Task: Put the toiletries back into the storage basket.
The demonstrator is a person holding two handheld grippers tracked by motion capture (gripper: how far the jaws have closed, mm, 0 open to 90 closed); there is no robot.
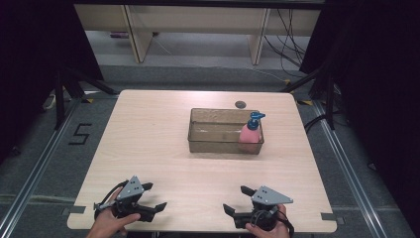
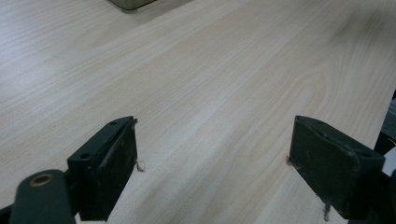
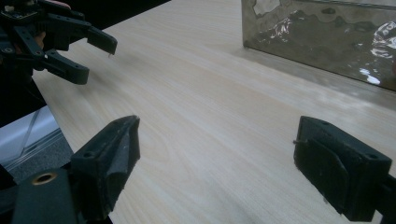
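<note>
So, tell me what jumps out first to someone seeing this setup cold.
The eye goes to the pink pump bottle with its blue pump, standing upright at the right end of the clear bin past the middle of the wooden table. Next come the left gripper and the right gripper, each held in a hand at the near edge, jaws open, with bare wood between them and the bin.
</note>
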